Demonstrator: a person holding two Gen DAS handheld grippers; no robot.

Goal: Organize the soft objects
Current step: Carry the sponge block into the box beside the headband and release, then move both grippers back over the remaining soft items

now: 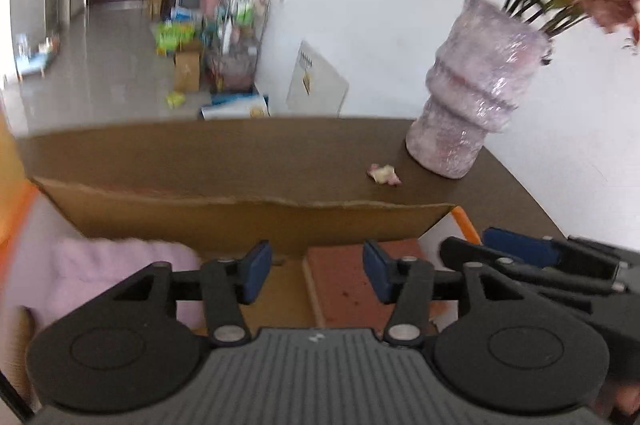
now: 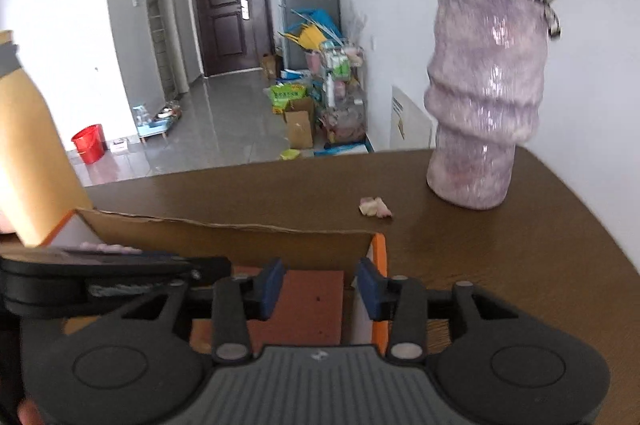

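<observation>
An open cardboard box (image 1: pixel 248 221) with orange edges stands on the brown table, under both grippers. Inside it, a soft lilac cloth (image 1: pixel 120 277) lies at the left and a flat reddish-brown piece (image 1: pixel 348 289) at the right. My left gripper (image 1: pixel 317 273) hovers over the box, open, with nothing between its blue pads. My right gripper (image 2: pixel 320 289) is open too and empty, above the reddish-brown piece (image 2: pixel 308 305) by the box's right wall (image 2: pixel 378 265). Each gripper shows in the other's view: the right gripper (image 1: pixel 466 240) and the left gripper (image 2: pixel 192 261).
A lilac vase (image 1: pixel 476 85) of dried flowers stands at the table's far right, with a small petal scrap (image 1: pixel 384 174) in front of it. A tan bottle (image 2: pixel 28 153) rises at the left. Beyond the table's far edge (image 2: pixel 240 165) lies a cluttered floor.
</observation>
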